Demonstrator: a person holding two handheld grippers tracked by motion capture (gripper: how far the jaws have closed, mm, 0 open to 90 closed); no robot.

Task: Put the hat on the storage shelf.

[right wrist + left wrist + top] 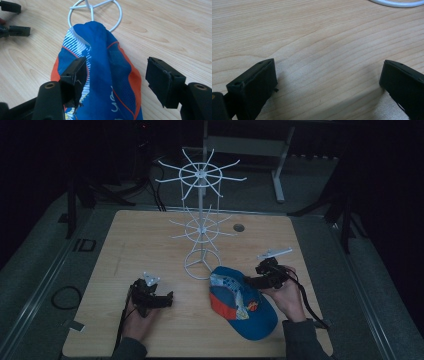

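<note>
A blue and orange cap (pixel 243 304) lies on the wooden table (pixel 150 240) at the front right, just in front of the white wire hook stand (pixel 201 227). My right gripper (pixel 251 281) is at the cap's right side. In the right gripper view the cap (pixel 105 65) lies bunched between the jaws of the right gripper (pixel 116 67), which stand open. The left jaw overlaps the fabric and the right jaw stands apart from it. My left gripper (pixel 167 297) rests low at the front left. It (pixel 328 67) is open over bare wood.
The stand's round base ring (pixel 117 20) lies just beyond the cap, and it also shows as the ring (pixel 397 3) in the left gripper view. The left gripper's jaws (pixel 15 18) show far off. A small round hole (pixel 239 227) sits in the table at the back.
</note>
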